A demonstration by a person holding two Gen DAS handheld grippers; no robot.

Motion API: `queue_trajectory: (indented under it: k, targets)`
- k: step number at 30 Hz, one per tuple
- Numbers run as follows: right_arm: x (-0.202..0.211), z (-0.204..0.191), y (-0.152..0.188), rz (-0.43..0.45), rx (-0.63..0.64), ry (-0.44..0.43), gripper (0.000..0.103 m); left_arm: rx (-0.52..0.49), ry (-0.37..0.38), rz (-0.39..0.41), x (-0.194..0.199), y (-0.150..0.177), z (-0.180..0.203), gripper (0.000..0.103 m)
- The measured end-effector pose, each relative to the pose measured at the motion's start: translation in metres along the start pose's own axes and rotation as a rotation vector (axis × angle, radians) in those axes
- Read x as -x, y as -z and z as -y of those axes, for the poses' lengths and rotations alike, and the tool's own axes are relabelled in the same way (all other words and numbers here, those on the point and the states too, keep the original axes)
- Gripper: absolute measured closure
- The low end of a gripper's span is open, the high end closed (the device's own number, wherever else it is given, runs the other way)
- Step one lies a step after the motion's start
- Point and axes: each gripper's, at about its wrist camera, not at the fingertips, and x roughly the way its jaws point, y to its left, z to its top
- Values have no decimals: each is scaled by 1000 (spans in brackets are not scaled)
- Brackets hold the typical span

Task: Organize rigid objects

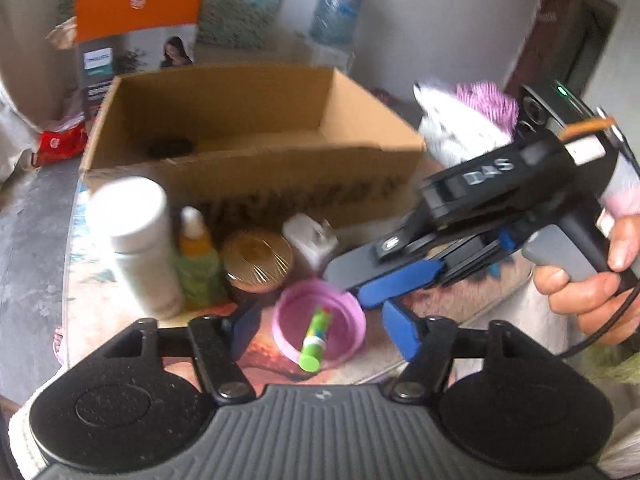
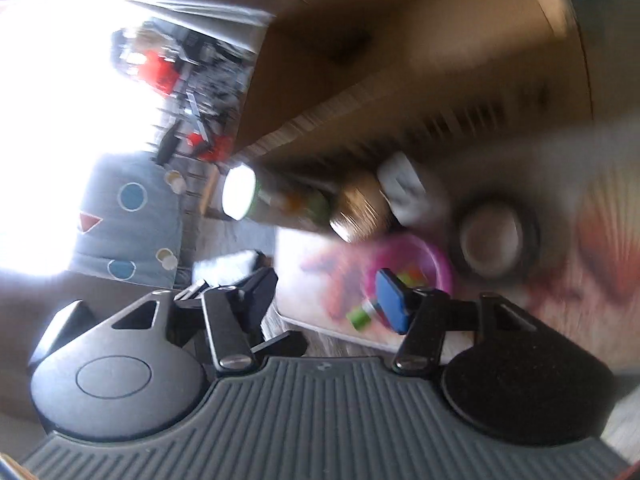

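Pink bowl [image 1: 320, 322] on the patterned tabletop [image 1: 440, 300], a green stick [image 1: 316, 338] lying inside it, tilted. Just behind the bowl, in a row along the front of an open cardboard box [image 1: 256, 148]: white bottle [image 1: 136, 240], small green bottle [image 1: 200, 268] with an orange neck, round gold-lidded jar [image 1: 258, 260], white plug [image 1: 312, 244]. Box nearly empty — only a dark round thing in its near-left corner.

Left gripper [image 1: 324, 324] low over the bowl, blue pads [image 1: 400, 330] parted on either side of it, not touching; nothing gripped. Right gripper [image 1: 362, 284] reaching in from the right, held by a hand [image 1: 592, 276], blue fingers [image 1: 400, 282] apart just above the bowl's far rim, nothing between them.

Right wrist view heavily blurred: bowl [image 2: 412, 264] and stick [image 2: 360, 316] close ahead, one blue pad [image 2: 394, 300] in front of the bowl; beyond, a dark round dish [image 2: 492, 236] — hard to make out.

Behind the box, an orange-topped carton [image 1: 136, 28] and a water jug [image 1: 338, 8].
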Motion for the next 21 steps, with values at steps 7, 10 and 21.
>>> queue_trajectory:
  k: [7, 10, 21]
  targets:
    - [-31, 19, 9, -77, -108, 54, 57, -72, -45, -97, -34, 5, 10, 73]
    - [-36, 20, 5, -88, -114, 76, 59, -81, -53, -126, -42, 3, 10, 82]
    - [-65, 28, -11, -140, -134, 117, 67, -47, -25, -217, -71, -5, 3, 85]
